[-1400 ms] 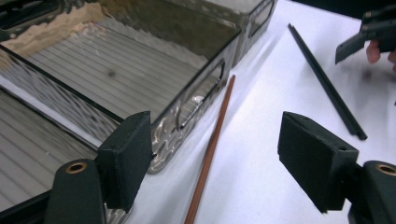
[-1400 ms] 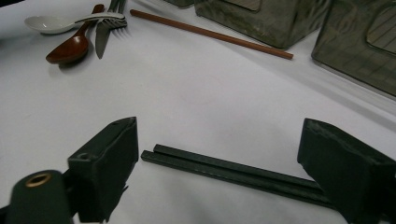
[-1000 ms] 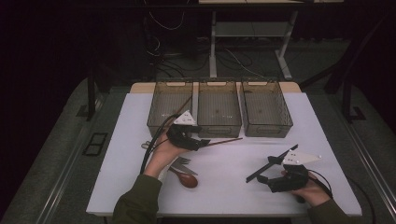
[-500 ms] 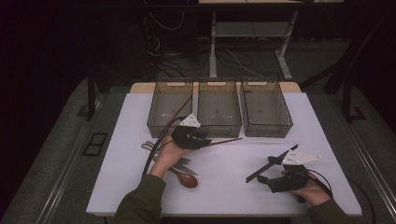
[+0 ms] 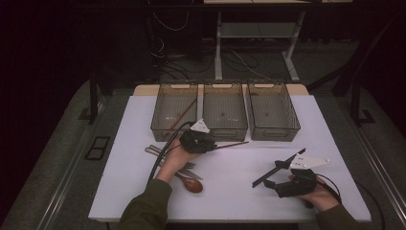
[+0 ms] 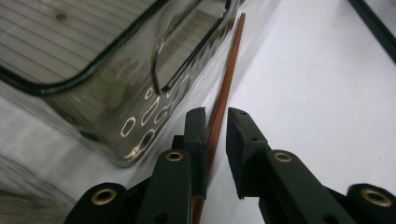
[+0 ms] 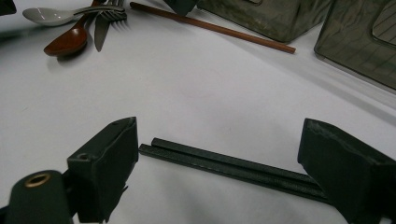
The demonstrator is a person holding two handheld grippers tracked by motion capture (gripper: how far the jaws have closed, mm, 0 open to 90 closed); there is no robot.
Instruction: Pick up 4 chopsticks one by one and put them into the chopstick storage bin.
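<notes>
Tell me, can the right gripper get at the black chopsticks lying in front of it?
Probably yes. The right gripper is open, its jaws standing either side of the black chopsticks, which lie flat on the white table with nothing across them.

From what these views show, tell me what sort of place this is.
Probably a lab or recording workspace, not a kitchen: a white table holds three clear bins for sorting cutlery, loose cables trail on the dark floor behind, and hand-held grippers do the handling.
</notes>
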